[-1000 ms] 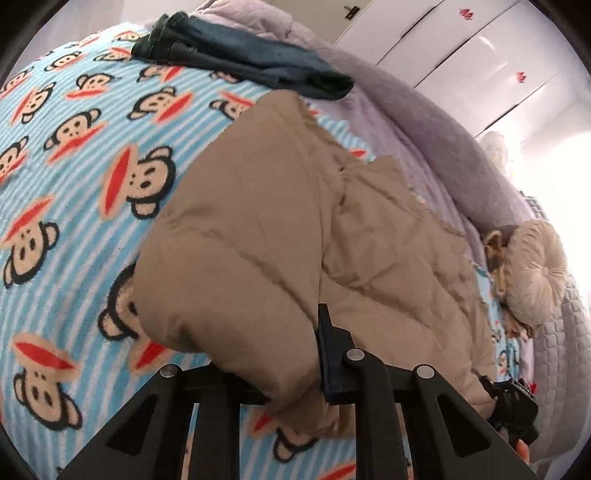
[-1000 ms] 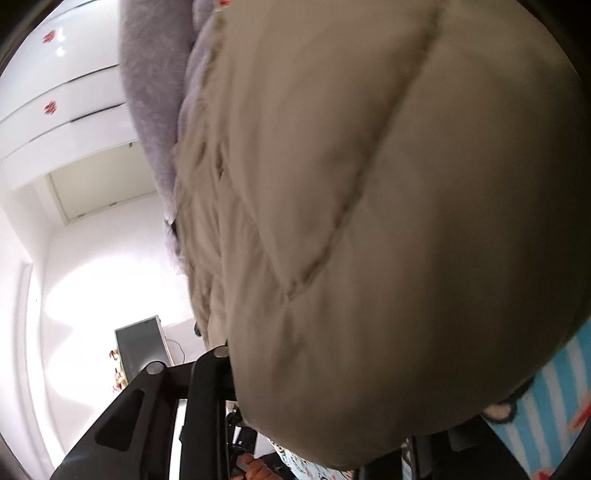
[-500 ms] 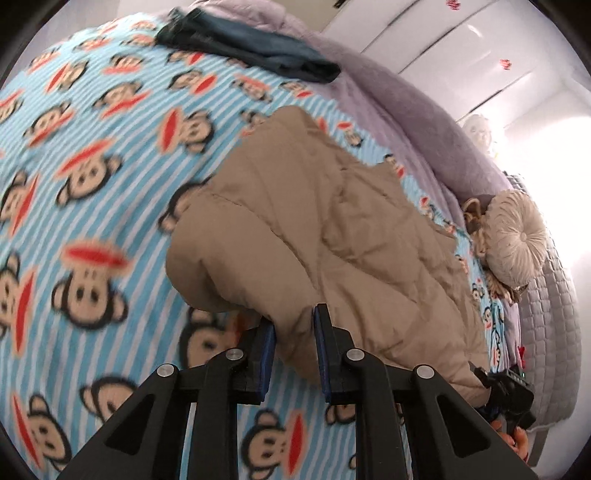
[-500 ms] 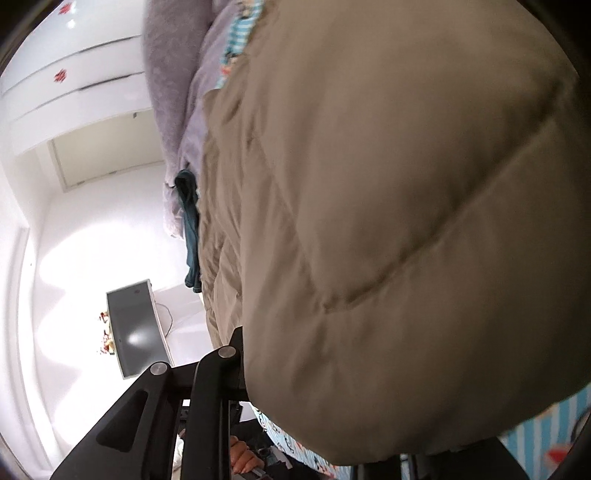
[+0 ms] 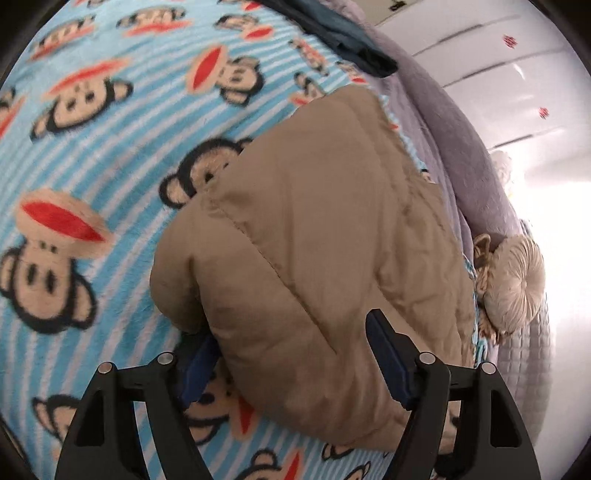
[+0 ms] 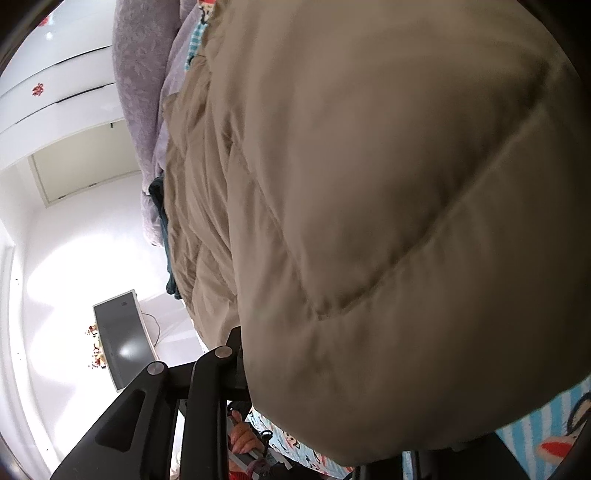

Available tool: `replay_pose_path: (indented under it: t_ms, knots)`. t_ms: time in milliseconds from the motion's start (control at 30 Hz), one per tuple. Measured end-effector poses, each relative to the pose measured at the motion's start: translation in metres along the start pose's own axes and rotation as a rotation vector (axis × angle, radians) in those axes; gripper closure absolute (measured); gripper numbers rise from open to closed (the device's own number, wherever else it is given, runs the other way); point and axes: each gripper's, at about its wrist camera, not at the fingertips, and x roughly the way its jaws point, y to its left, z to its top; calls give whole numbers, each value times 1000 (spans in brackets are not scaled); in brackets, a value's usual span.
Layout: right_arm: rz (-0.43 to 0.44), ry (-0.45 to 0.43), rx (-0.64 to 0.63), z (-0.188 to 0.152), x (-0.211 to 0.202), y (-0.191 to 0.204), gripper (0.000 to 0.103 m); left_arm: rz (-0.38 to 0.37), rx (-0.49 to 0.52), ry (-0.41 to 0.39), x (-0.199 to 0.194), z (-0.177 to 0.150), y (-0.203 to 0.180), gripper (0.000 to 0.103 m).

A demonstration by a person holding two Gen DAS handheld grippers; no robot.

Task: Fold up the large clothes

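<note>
A puffy tan jacket (image 5: 332,229) lies folded on the monkey-print blanket (image 5: 92,147). My left gripper (image 5: 291,354) is low over the jacket's near fold with its jaws opening. The fold sits between the blue pads (image 5: 384,350), which do not press on it, and the left pad is partly tucked under the jacket's edge. In the right wrist view the jacket (image 6: 388,184) bulges over my right gripper (image 6: 325,387) and hides its pads. Its jaws are opening slightly, with the fabric still bunched between them and raised off the bed.
A dark blue garment (image 5: 347,33) lies at the far end of the bed beside a purple blanket (image 5: 454,122). A round beige cushion (image 5: 513,284) sits at the right. White wardrobe doors (image 5: 517,55) stand behind. A screen (image 6: 122,343) and a person's hand (image 6: 240,439) show below the jacket.
My left gripper's jaws went from shut on the jacket's edge to wide apart. It sank closer to the bed, where the fold now rests. The right view barely changed.
</note>
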Motion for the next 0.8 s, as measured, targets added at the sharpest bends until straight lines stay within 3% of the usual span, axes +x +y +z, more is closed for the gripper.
replay_pose_path:
  t_ms: [133,167,200,233,300,400,533,767,800]
  knots:
    - [-26,2,5,-4,-5,0,64,5,-62,12,16,4,5,27]
    - [-33,2,9,-4,-4,-1,64,4,-66,4,15,5,5,33]
    - [-38,3,11,-4,-5,-2,65,-19,-62,-9,12,6,4,61]
    - [-48,5,8,-4,-4,0,67,-37,-54,-13,9,6,1,80]
    - [-76,10,-49,-6,-7,7,74,-59,-12,-42,-4,4,-7,88]
    - [-104,36,-127,-8,-13,17,79,-67,111,-89,-34,-9,-26,89]
    - [-118,69,-176,-9,-29,16,80,-73,201,-85,-62,-35,-40,90]
    - [-135,133,-168,-22,-62,-17,79,-24,206,35,-76,-97,-19,89]
    - [-150,128,-152,-23,-65,-22,74,-1,206,58,-73,-107,-13,89]
